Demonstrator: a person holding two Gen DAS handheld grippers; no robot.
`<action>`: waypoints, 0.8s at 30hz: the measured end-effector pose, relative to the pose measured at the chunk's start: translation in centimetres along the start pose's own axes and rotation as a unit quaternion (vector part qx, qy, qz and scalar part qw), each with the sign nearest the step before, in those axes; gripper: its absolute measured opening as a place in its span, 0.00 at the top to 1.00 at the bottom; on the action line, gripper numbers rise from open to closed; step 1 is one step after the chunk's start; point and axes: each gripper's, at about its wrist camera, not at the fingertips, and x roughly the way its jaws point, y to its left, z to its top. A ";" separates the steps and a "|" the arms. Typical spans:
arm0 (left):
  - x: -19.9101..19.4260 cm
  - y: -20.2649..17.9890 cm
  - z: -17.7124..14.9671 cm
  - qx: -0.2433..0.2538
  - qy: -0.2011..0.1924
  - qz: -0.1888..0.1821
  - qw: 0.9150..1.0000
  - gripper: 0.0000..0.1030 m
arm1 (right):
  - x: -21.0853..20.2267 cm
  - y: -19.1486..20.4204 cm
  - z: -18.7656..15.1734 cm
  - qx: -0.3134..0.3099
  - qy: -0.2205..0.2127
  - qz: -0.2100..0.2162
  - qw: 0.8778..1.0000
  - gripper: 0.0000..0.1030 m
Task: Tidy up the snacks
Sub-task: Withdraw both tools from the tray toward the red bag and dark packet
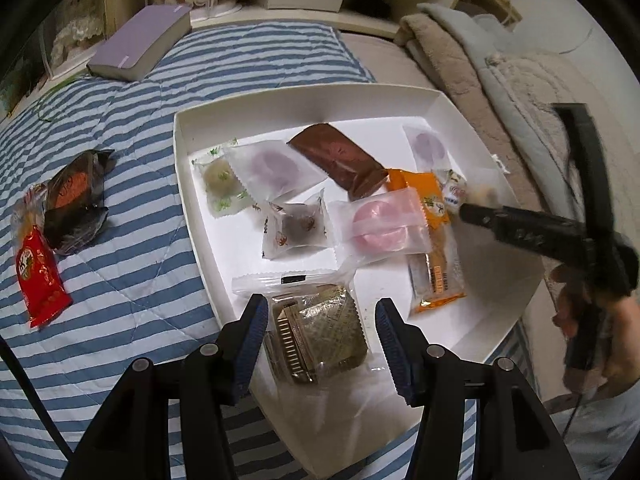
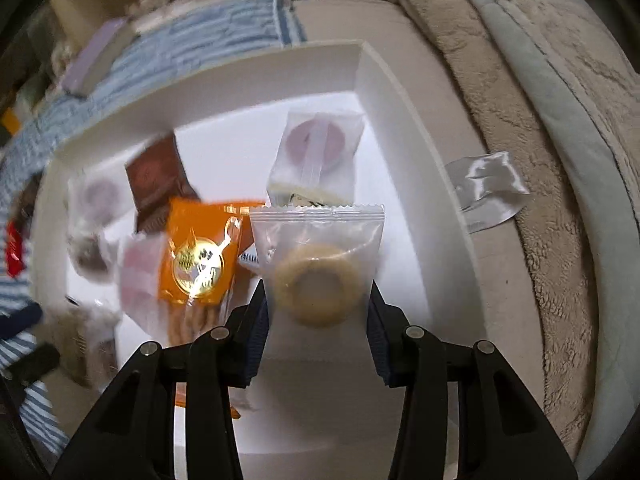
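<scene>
A white tray on the striped bedspread holds several wrapped snacks. My left gripper is open, its blue pads on either side of a clear-wrapped golden pastry lying at the tray's near edge. My right gripper is shut on a clear packet with a pale ring-shaped pastry and holds it above the tray's right side. The right gripper also shows in the left wrist view. A red packet and a dark orange-and-black packet lie on the bedspread left of the tray.
A purple book lies at the far end of the bedspread. Folded beige and grey blankets lie right of the tray. A shiny clear wrapper lies just outside the tray's right wall. Shelves stand behind.
</scene>
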 end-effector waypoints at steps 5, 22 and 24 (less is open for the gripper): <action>-1.1 0.2 -0.4 -0.002 -0.009 -0.002 1.000 0.37 | -3.1 -1.1 -1.0 0.009 -0.015 0.026 1.000 0.56; -5.0 -0.2 -3.0 0.003 -0.036 0.011 0.999 0.00 | -8.3 -3.1 -5.5 0.052 -0.085 0.057 0.993 0.00; -5.5 -0.3 -3.3 0.004 -0.039 0.011 0.999 0.00 | -8.9 -3.1 -6.3 0.052 -0.091 0.059 0.993 0.00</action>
